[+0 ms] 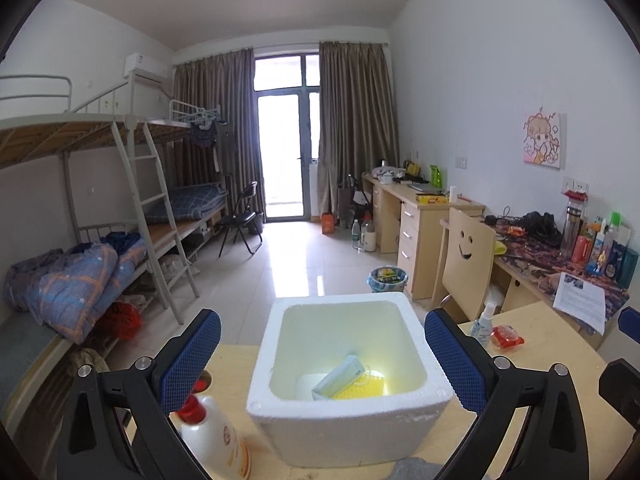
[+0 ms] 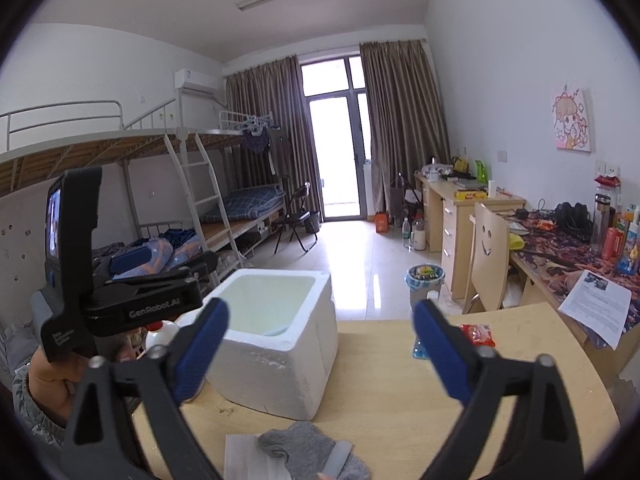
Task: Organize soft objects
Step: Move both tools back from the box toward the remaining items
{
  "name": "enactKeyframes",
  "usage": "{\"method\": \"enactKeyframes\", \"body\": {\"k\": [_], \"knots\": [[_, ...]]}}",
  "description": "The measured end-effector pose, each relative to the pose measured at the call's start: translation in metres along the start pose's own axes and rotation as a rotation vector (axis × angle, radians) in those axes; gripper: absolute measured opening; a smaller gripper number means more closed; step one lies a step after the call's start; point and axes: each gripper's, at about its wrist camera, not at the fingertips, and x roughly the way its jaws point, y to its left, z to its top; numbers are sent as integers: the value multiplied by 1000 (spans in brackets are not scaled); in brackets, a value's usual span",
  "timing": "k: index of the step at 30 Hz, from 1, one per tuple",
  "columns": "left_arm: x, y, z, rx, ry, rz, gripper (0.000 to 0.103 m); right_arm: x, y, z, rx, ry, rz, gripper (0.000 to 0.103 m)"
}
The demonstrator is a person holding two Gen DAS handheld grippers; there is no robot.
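Left gripper (image 1: 322,356) spread wide, nothing between the pads, hanging over the foam box (image 1: 348,432) at frame centre. Box holds a tube (image 1: 340,376) on a yellow item (image 1: 362,388). Right gripper (image 2: 320,352) also spread, empty. Grey sock (image 2: 308,452) lies on the table (image 2: 400,400), bottom centre. Judged step: between deposits. Next: right gripper drops to the sock, pinches, carries it to the box.

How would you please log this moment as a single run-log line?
left claw: open, empty, above foam box | right claw: open, empty | in box: yellow sponge, pale packet | grey sock: on table
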Motion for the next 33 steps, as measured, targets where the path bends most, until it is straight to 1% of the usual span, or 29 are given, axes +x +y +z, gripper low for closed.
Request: {"method": "enactKeyframes", "body": {"k": [3,7,11,16,22,33], "knots": [[-12,1,-4,-11,-4,-7,102,-9,7,-1,-20,-10,-2,102],[-33,2,-9,-33,-19,-21,102,-22,14,-4,-48,-21,-8,103],[-49,0,-11,-34,-35,-17,102,-36,19,-6,-57,-34,-1,103],[-69,-2,-16,-33,-54,-35,102,-56,28,-8,-70,-59,0,103],[-88,-1,-25,-27,-68,-49,102,-74,35,-13,-67,-74,5,103],[-111,2,-47,-13,-69,-73,102,-95,46,-26,-72,-81,10,103]]}}
